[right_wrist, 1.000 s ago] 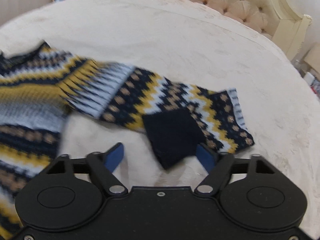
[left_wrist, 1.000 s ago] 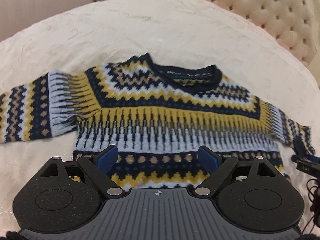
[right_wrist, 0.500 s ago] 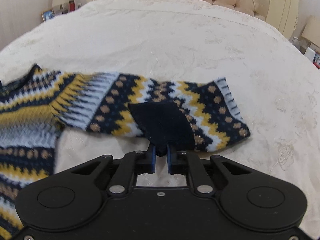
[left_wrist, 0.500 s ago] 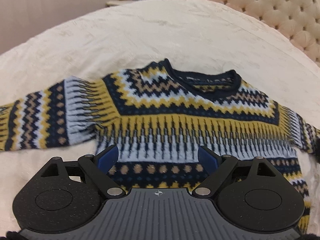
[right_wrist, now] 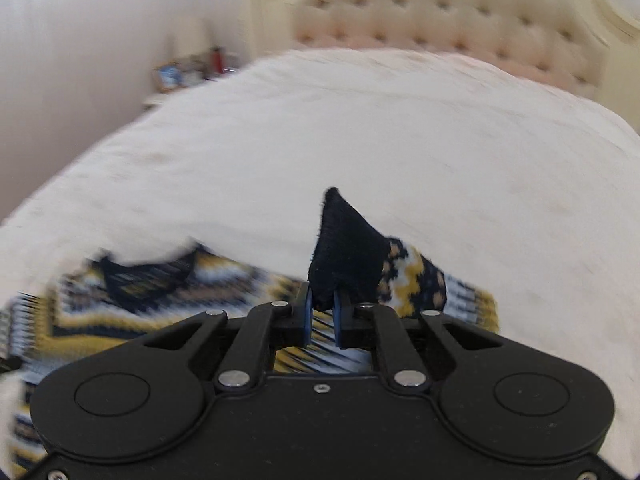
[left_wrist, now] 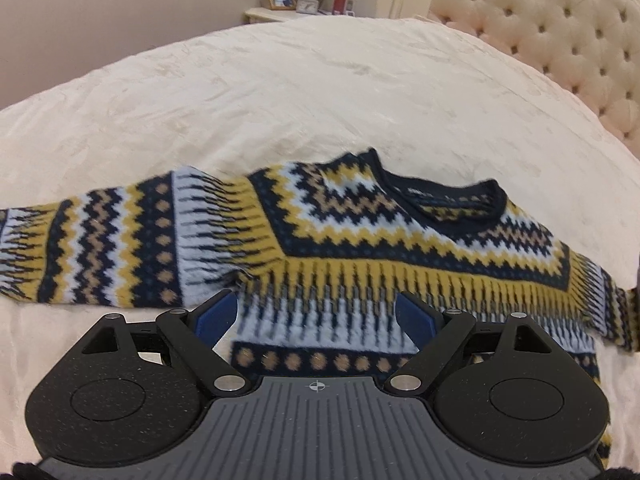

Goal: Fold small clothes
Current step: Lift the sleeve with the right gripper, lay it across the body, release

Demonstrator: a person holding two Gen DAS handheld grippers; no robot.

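A small knitted sweater in navy, yellow, pale blue and tan lies front up on the cream bed, neck away from me. In the left wrist view its one sleeve stretches flat to the left. My left gripper hovers open over the lower body, nothing between its blue pads. In the right wrist view my right gripper is shut on the dark navy cuff of the other sleeve, lifted clear of the bed so the cuff stands up. The patterned sleeve hangs behind it.
The cream quilted bedspread spreads wide beyond the sweater. A tufted headboard rises at the right. A nightstand with a photo frame, clock and red bottle stands at the far corner.
My right gripper closed on the navy cuff and lifted it off the bed, tipping up toward the headboard. The left gripper drifted, so the sweater sits further right in its view.
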